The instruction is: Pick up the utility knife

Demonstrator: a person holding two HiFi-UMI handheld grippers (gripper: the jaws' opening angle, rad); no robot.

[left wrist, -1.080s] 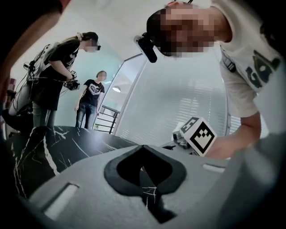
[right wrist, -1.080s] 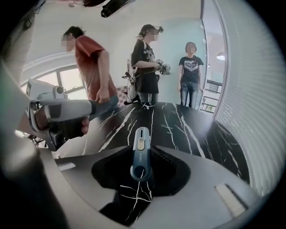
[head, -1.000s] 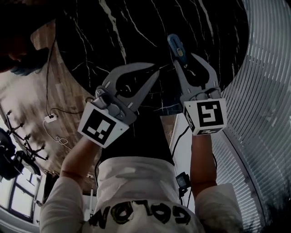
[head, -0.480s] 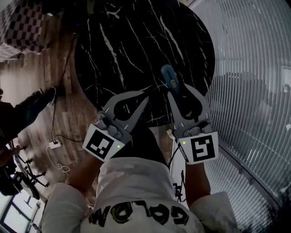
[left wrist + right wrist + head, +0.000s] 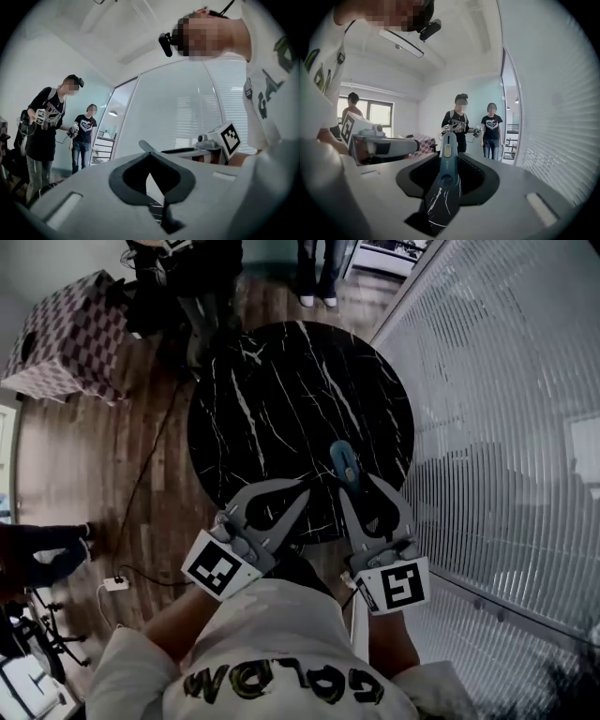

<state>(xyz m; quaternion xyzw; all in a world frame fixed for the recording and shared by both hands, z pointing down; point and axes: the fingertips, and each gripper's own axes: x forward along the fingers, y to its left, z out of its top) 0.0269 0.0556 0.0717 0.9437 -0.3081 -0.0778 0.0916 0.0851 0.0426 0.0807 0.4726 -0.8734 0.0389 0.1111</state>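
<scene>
Two grippers hang side by side above the round black marble table (image 5: 272, 390), both pointing out over its near edge. The right gripper (image 5: 357, 487) has its jaws clamped on the blue utility knife (image 5: 343, 463), gripping it low on the handle so that the rest of the body, with its pale slider, juts forward past the fingertips. The left gripper (image 5: 304, 493) holds nothing, with its jaws drawn together until the tips meet, just beside the knife.

We see a glossy black marble table (image 5: 272, 399) veined white, a wood-plank floor (image 5: 94, 474), a smooth blue plastic utility knife (image 5: 343, 461), and matt grey plastic on the right gripper (image 5: 356, 482).
</scene>
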